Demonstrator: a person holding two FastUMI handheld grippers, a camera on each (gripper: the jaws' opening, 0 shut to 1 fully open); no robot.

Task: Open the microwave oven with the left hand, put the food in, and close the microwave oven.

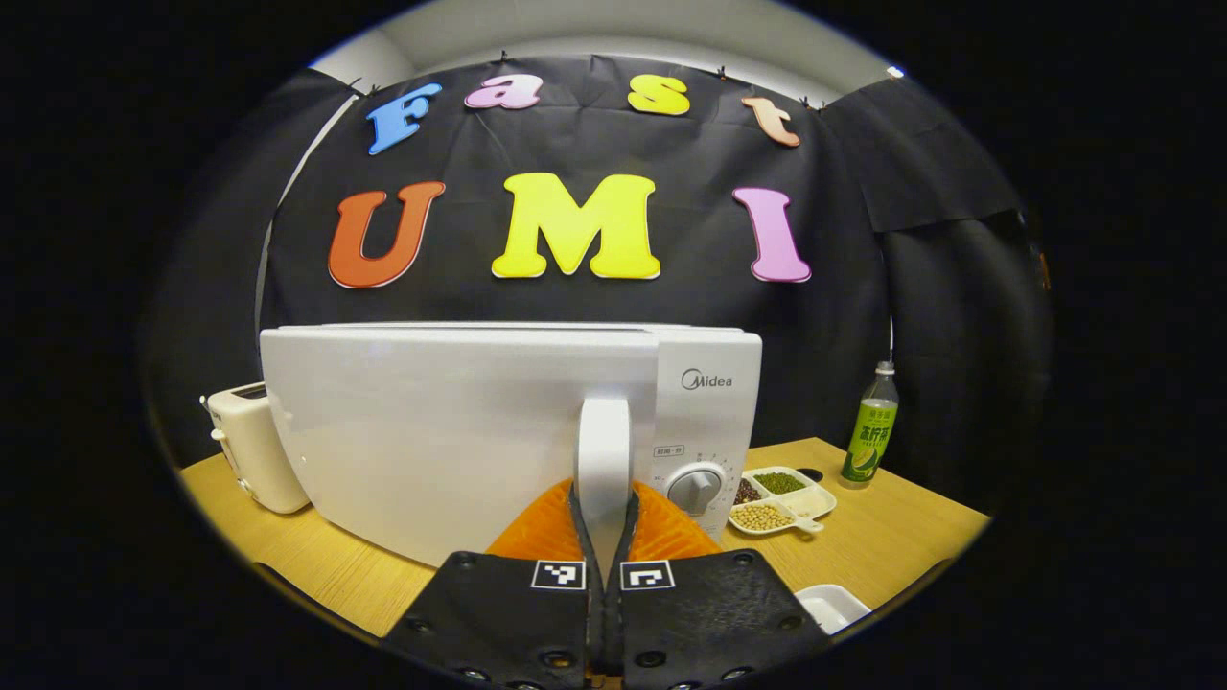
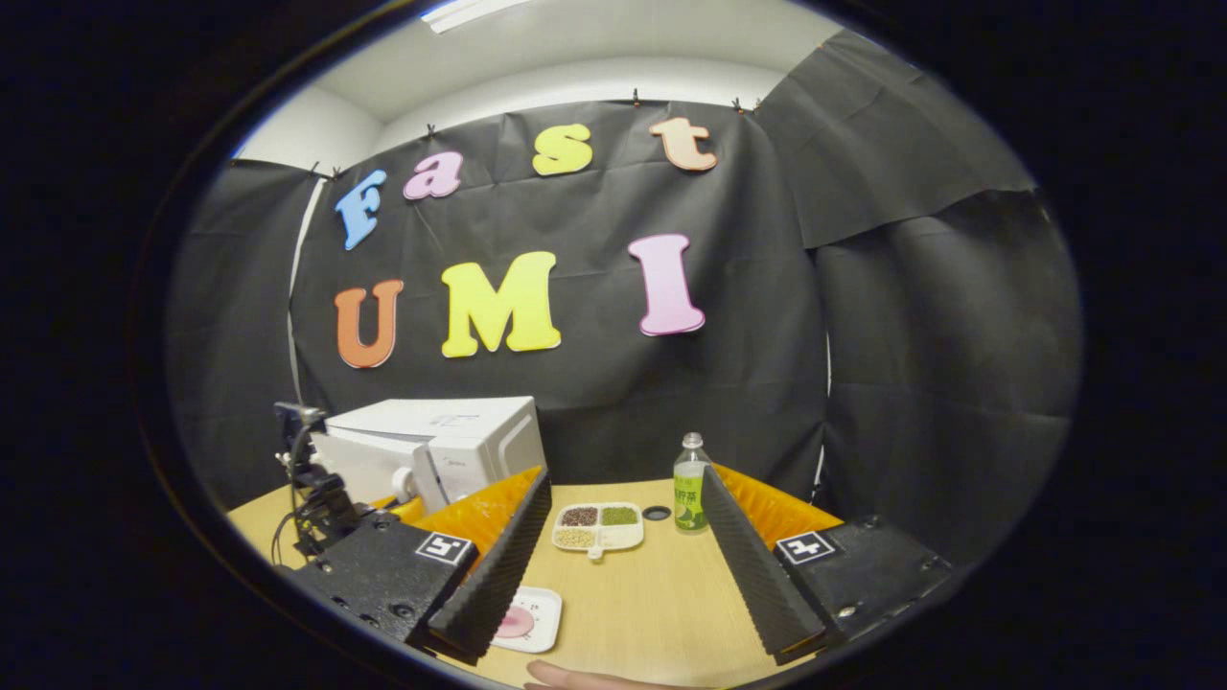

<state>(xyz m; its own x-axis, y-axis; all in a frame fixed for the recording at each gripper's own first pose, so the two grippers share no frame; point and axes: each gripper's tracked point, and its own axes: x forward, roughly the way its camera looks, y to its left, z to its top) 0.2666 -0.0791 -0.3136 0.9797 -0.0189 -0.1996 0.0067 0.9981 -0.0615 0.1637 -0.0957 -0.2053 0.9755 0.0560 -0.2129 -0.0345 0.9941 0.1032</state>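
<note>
Both fingers (image 1: 537, 527) of the left tool (image 1: 604, 537) clamp the microwave handle (image 1: 604, 450)

I see a booth hung with black cloth (image 2: 594, 383) across the far side and down the right, clipped along its top edge. Above the cloth runs a pale wall (image 2: 594, 81), and a white ceiling with a bright strip light (image 2: 474, 11) at the top. A white cord (image 2: 295, 287) hangs down the cloth's left edge. Below, a light wooden table (image 2: 652, 594) spreads from near to far, evenly lit.
</note>
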